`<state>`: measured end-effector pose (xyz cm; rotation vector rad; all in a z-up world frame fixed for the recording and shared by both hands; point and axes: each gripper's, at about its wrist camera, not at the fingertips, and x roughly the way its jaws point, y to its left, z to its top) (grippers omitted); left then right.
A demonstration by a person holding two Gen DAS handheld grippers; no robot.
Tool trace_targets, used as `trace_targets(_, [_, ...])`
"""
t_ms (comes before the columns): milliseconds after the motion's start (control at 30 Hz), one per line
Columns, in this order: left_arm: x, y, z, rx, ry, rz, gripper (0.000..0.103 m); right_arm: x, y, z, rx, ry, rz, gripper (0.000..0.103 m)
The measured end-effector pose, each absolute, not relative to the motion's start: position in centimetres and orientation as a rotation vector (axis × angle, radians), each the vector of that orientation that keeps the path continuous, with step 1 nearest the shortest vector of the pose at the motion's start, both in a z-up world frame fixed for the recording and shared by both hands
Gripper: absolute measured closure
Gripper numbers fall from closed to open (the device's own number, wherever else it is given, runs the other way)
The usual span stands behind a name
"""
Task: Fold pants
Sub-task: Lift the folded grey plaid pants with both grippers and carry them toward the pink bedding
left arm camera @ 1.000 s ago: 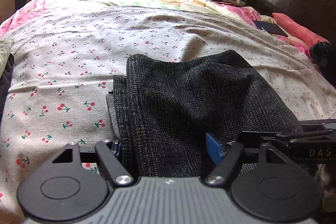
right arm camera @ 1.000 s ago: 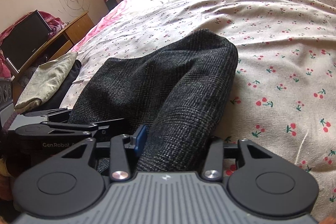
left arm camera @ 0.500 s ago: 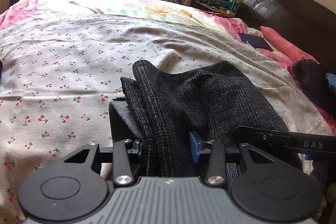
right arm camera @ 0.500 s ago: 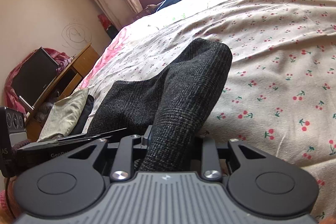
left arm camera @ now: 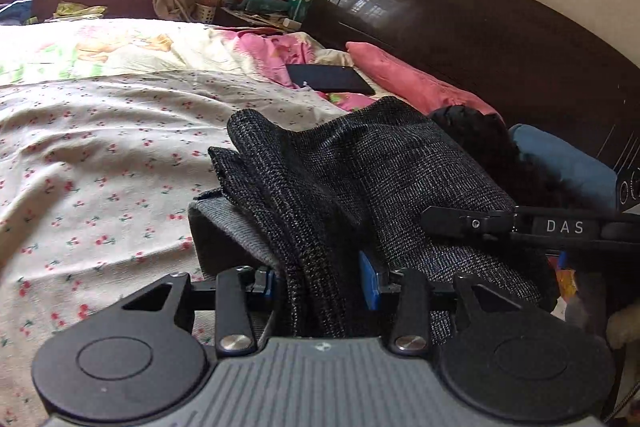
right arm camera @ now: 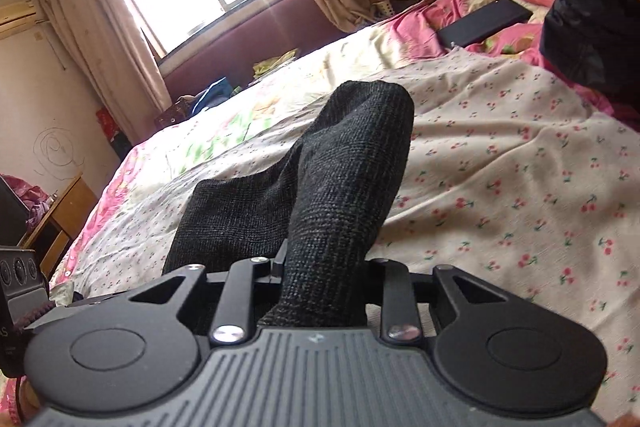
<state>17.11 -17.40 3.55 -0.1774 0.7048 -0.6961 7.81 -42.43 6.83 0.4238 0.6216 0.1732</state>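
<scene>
Both the left hand-held gripper (left arm camera: 320,281) and right hand-held gripper (right arm camera: 322,277) were clamped on bunched layers of soft, thick, floppy dark pants (left arm camera: 384,179), lifted near the bed's (left arm camera: 100,147) headboard corner.

Left tool (left arm camera: 320,283) clamped on bunched dark grey pants (left arm camera: 360,179), fabric lifted over cherry-print bed sheet (left arm camera: 100,155). Right tool (left arm camera: 520,227) crosses at right, over the pants. Dark headboard (left arm camera: 480,27), pink pillow (left arm camera: 408,79), black tablet (left arm camera: 328,79) behind.
</scene>
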Motion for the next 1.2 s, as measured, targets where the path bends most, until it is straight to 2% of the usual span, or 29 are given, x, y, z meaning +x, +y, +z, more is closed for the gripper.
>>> trace_targets(200, [18.3,-23.9,0.6,-0.127,0.774,-0.765,0.051,10.7,-48.9,6.7,0.368,0.651,0.06,0.077])
trace_targets(300, [18.7,-25.3,-1.7,-0.073,0.837,-0.753,0.051,13.2,-50.9,3.9,0.304,0.771,-0.023,0.076])
trace_targets(400, [18.2,-24.6,-1.8,-0.077,0.832,-0.785,0.05,13.7,-52.1,1.2,0.28,0.827,-0.059,0.07])
trace_targets(567, [17.0,-22.5,-1.2,-0.029,0.805,-0.801,0.045,12.4,-53.7,0.8,0.366,0.795,-0.04,0.065])
trace_targets(767, [18.6,-22.0,-0.8,-0.117,0.85,-0.765,0.042,12.2,-54.8,0.7,0.499,0.79,-0.021,0.058])
trace_targets(833, [19.4,-22.5,-1.5,-0.167,0.894,-0.747,0.035,12.4,-55.1,0.4,0.523,0.787,-0.009,0.056])
trace_targets(967, [20.8,-24.8,-3.3,-0.246,0.961,-0.726,0.03,13.0,-55.4,-0.7,0.538,0.798,-0.012,0.046])
trace_targets(1033, [20.9,-26.2,-3.3,-0.222,0.945,-0.721,0.032,13.0,-55.2,-1.2,0.532,0.779,-0.022,0.05])
trace_targets(1133, [20.1,-27.8,-1.9,-0.164,0.903,-0.731,0.04,12.5,-55.0,-0.5,0.535,0.76,-0.011,0.075])
trace_targets(1200, [19.6,-28.0,-0.6,-0.184,0.875,-0.769,0.045,12.3,-55.6,1.0,0.544,0.749,0.027,0.078])
